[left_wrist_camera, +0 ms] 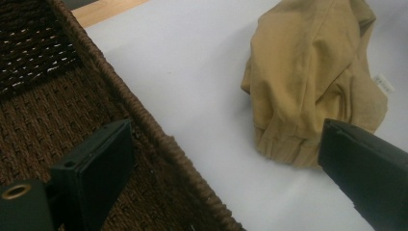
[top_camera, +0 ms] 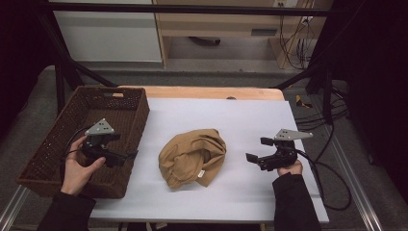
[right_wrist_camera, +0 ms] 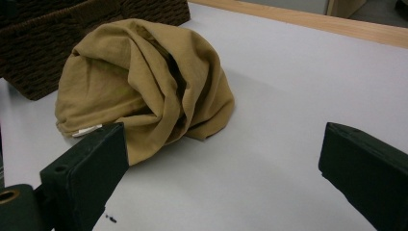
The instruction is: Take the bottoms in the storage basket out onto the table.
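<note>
The right gripper (top_camera: 256,153) is held with its jaws spread wide and empty, low over the white sheet (top_camera: 250,120) to the right of the tan cloth (top_camera: 192,156) and pointed at it, apparently so that a fold can be taken from that side. The left gripper (top_camera: 126,155) is likewise spread and holds nothing; it is poised above the right rim of the wicker basket (top_camera: 48,144), aimed toward the cloth, and is judged to be waiting to take the opposite side.

The tan cloth is found bunched in a rounded heap near the middle of the sheet, well apart from both grippers and just beside the basket without touching it. From the right gripper view the cloth (right_wrist_camera: 144,86) is seen twisted into deep folds, with a small white label (right_wrist_camera: 86,130) at its lower edge; in the left gripper view a ribbed hem (left_wrist_camera: 284,144) is turned toward the camera, which suggests a garment.

What kind of garment it is cannot be told, since sleeves, collar and openings are buried in the folds. The print on the label is too small to be read. The far side of the heap is hidden from each gripper view, and the basket's near corner (left_wrist_camera: 202,202) is cut off at the frame edge. The room beyond the table is too dark to be made out.
</note>
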`<action>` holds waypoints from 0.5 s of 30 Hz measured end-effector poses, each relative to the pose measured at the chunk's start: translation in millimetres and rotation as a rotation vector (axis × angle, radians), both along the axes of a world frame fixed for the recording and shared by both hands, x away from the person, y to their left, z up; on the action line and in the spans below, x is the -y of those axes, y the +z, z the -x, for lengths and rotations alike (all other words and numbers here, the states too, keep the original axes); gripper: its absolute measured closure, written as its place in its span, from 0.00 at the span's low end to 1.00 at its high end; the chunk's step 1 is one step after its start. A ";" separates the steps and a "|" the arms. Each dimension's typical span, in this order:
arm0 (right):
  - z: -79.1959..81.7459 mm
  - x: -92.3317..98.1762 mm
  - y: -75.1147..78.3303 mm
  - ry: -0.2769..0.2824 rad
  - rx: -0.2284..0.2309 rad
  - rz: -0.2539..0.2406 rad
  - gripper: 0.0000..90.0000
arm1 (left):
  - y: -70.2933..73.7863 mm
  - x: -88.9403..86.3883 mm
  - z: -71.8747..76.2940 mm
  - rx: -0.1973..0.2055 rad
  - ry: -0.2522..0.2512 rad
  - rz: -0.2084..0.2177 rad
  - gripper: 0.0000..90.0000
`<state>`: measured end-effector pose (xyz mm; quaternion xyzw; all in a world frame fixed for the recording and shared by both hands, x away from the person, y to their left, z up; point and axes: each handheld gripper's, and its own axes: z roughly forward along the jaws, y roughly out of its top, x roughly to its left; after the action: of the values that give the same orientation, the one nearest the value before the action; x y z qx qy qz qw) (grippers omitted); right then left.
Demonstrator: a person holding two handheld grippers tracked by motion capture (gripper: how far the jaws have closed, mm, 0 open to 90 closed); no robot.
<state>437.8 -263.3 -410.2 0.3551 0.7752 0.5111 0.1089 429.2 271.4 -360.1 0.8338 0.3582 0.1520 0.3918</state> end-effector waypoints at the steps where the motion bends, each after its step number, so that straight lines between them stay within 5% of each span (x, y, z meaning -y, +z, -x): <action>1: 0.0 0.1 -0.1 0.001 0.001 -0.001 0.04 | -0.5 -0.7 0.1 0.002 0.000 -0.001 0.06; 15: 0.1 1.4 -0.5 -0.001 0.000 -0.006 0.04 | -9.7 -10.7 -4.8 -0.009 0.017 0.004 0.06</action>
<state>437.7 -264.7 -410.7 0.3559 0.7736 0.5131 0.1080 434.0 282.1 -369.7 0.8307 0.3671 0.1508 0.3904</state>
